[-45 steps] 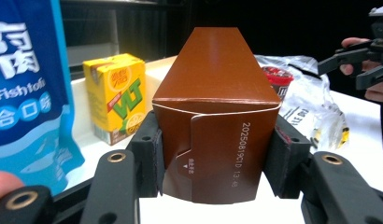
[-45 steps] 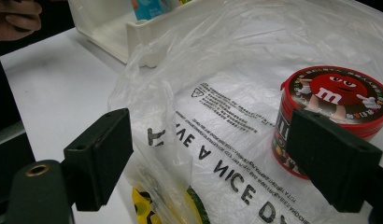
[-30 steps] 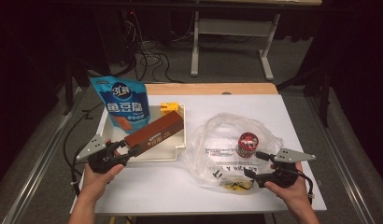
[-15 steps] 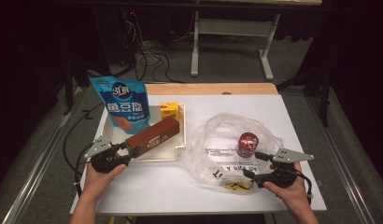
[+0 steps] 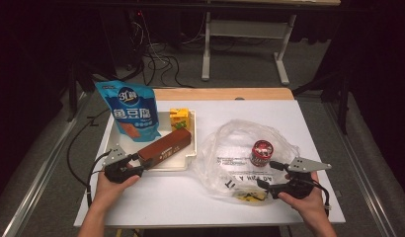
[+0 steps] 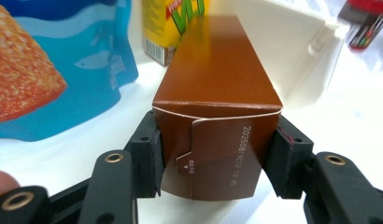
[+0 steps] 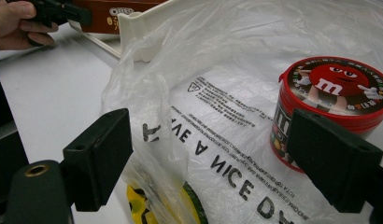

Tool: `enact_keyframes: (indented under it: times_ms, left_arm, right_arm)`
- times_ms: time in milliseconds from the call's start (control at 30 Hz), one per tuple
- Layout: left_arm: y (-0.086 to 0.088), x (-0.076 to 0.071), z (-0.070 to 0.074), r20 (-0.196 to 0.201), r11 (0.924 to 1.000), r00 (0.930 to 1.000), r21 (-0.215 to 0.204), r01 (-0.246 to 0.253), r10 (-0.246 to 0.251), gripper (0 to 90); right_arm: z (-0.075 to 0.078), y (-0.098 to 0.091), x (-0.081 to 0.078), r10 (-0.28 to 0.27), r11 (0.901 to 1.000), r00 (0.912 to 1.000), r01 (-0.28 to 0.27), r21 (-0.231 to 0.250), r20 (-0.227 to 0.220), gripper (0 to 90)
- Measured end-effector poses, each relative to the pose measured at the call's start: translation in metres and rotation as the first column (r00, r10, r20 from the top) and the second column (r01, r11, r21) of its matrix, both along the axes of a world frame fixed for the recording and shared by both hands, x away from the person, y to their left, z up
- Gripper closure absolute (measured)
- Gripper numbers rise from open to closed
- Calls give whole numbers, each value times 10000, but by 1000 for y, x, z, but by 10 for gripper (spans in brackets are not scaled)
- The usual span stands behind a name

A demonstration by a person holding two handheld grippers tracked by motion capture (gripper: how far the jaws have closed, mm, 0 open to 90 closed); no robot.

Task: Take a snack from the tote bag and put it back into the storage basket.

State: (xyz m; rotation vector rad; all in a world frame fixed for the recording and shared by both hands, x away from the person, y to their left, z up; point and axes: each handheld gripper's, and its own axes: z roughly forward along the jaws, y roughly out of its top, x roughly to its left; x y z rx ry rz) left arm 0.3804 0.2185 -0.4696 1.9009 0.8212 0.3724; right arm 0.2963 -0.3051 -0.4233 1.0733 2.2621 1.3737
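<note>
A white tray (image 5: 186,159) on the table's left side holds three things: a blue pouch (image 5: 134,112) standing at its back left, a yellow carton (image 5: 179,118) at the back, and a long brown box (image 5: 166,146) lying slantwise from the carton toward the tray's near left corner. The left gripper (image 5: 136,161) pinches that box by its near end, a black pad pressed to each side of it in the left gripper view. Right of the tray lies a clear plastic bag (image 5: 235,148) with a red round tin (image 5: 262,152) in it, standing upright, and something yellow near its front edge. The right gripper (image 5: 267,174) sits at the bag's near edge, jaws spread wide with loose film and the tin between them, gripping nothing. The pouch bears large white Chinese characters; the box end flap reads "20250819"; the bag reads "HAVE A NICE DAY"; the tin's lid shows a red m&m's figure.
</note>
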Motion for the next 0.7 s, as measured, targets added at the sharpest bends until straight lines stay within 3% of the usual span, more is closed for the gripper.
enact_keyframes:
  times_ms: [333,433,567,633,700]
  left_arm:
    - [-1,-4,2,-286,9997,9993,68,-222,224,424]
    - [-2,-7,12,-230,9987,9984,-41,-517,516,317]
    - [-4,-16,28,-55,9919,9932,-512,-1162,1161,248]
    - [-4,-24,34,20,9863,9882,-617,-1530,1534,260]
    - [-4,-33,37,-166,9815,9841,-711,-1777,1769,316]
  right_arm:
    - [-1,1,0,-5,10000,10000,5,-72,-6,151]
    - [-1,2,-1,48,9999,10000,-48,-102,2,151]
    - [-1,2,-1,100,9999,9999,-100,-140,41,150]
    - [0,2,-1,68,9999,10000,-67,-114,45,150]
    - [0,1,-2,62,10000,10000,-62,-61,76,149]
